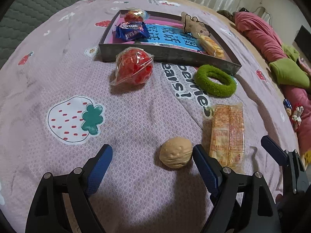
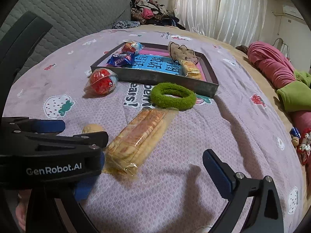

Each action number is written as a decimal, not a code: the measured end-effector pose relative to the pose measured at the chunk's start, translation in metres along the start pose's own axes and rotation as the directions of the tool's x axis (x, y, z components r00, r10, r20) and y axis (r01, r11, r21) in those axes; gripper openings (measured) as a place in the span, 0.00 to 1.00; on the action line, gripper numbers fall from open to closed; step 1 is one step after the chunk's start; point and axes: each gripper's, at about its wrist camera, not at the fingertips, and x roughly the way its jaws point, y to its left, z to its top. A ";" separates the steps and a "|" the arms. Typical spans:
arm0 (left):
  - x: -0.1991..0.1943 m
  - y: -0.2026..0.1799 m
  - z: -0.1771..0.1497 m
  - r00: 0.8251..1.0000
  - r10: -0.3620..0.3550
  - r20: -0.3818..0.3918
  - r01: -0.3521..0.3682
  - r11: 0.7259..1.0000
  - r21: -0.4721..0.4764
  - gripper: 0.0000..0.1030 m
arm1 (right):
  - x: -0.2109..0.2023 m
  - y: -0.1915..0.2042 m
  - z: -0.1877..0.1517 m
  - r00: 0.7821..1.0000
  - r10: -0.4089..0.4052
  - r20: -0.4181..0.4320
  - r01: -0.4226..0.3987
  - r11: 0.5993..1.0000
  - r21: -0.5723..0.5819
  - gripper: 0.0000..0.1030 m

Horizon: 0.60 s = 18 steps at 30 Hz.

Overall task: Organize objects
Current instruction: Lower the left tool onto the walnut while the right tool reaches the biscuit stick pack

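A dark shallow tray [image 1: 169,55] [image 2: 155,77] on the bed holds a blue snack packet [image 1: 132,31], a red snack [image 1: 136,15], a yellow biscuit packet [image 1: 211,45] and a beige scrunchie [image 1: 192,24]. In front of it lie a wrapped red ball [image 1: 134,68] [image 2: 102,81], a green hair ring [image 1: 215,80] [image 2: 173,96], a cracker packet [image 1: 227,136] [image 2: 140,136] and a walnut [image 1: 176,152] [image 2: 93,129]. My left gripper [image 1: 152,155] [image 2: 60,128] is open, low, with the walnut just inside its right finger. My right gripper [image 2: 153,159] is open beside the cracker packet.
The bed has a pink strawberry-print cover [image 1: 77,120]. A grey quilted headboard [image 2: 68,15] stands at the far left. Pink and green bedding [image 2: 281,73] lies along the right edge. A pile of clothes [image 2: 151,13] sits at the back, before white curtains.
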 end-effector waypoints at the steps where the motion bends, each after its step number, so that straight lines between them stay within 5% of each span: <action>1: 0.001 0.000 0.000 1.000 -0.002 0.000 0.002 1.000 -0.001 0.83 | 0.001 0.000 0.000 1.000 0.004 0.001 -0.004 1.000 -0.001 0.98; 4: 0.004 0.003 0.002 1.000 -0.007 -0.003 0.007 1.000 -0.006 0.83 | 0.005 0.001 0.002 1.000 0.014 -0.002 -0.014 1.000 -0.003 0.92; 8: 0.008 0.007 0.004 1.000 -0.022 -0.020 0.022 1.000 -0.004 0.83 | 0.011 -0.001 0.004 0.997 0.070 -0.019 -0.070 0.997 0.018 0.67; 18: 0.007 0.009 0.002 0.999 -0.045 -0.024 0.045 0.999 0.004 0.83 | 0.018 -0.005 0.006 0.996 0.090 -0.027 -0.090 0.996 0.029 0.58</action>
